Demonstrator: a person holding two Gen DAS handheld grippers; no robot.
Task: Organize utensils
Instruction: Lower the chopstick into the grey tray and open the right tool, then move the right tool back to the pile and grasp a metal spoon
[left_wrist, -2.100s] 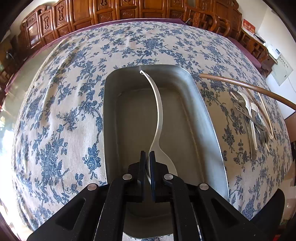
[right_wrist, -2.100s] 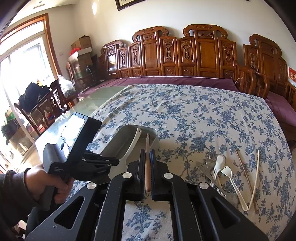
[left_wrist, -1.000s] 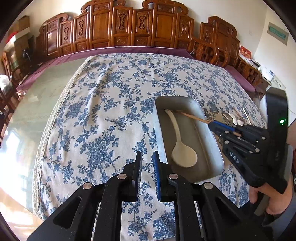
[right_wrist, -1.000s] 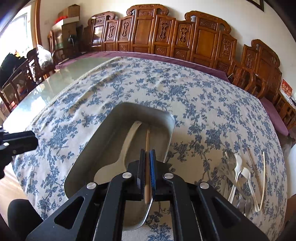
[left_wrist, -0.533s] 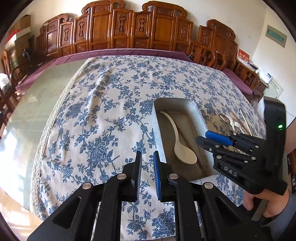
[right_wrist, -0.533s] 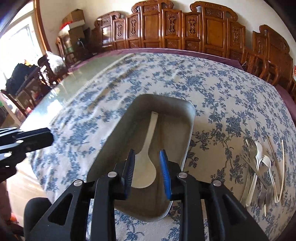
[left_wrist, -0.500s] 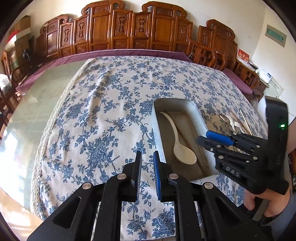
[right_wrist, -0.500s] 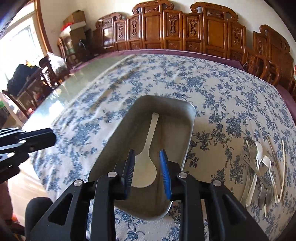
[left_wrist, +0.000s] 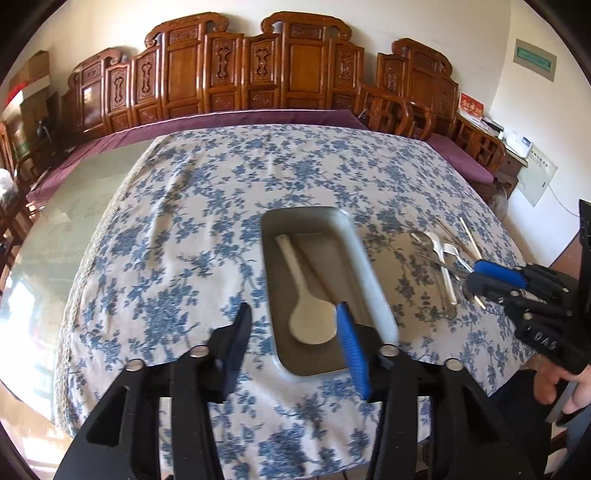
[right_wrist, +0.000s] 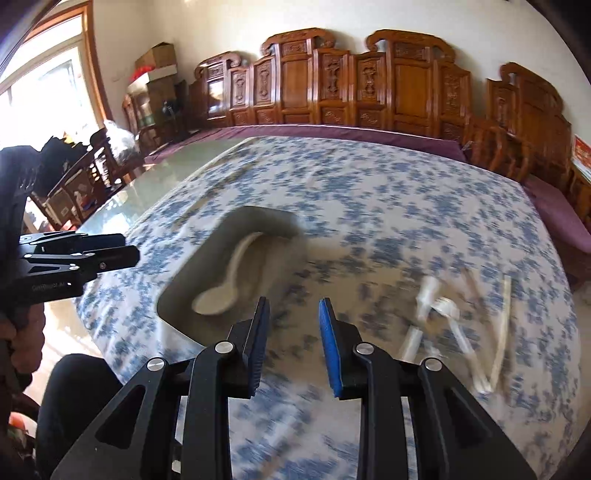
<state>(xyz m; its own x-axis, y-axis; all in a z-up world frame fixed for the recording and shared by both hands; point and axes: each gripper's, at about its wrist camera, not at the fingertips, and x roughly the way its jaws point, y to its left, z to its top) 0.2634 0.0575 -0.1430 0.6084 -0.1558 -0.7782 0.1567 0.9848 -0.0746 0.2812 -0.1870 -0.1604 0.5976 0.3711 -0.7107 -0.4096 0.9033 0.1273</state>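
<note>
Left gripper (left_wrist: 293, 325): jaws opening, nothing lying between them.
Tray (left_wrist: 271, 266): sitting on the floral tablecloth (left_wrist: 177, 240), holding a pale spoon (left_wrist: 306, 314).
Right gripper (left_wrist: 487, 275): hovering over the loose utensils (left_wrist: 441, 258).

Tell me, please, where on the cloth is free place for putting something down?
The tablecloth is bare left of the metal tray and beyond it, toward the wooden bench. Crowded: right of the tray, where the loose utensils lie. The tray holds a white spoon and a chopstick.
</note>
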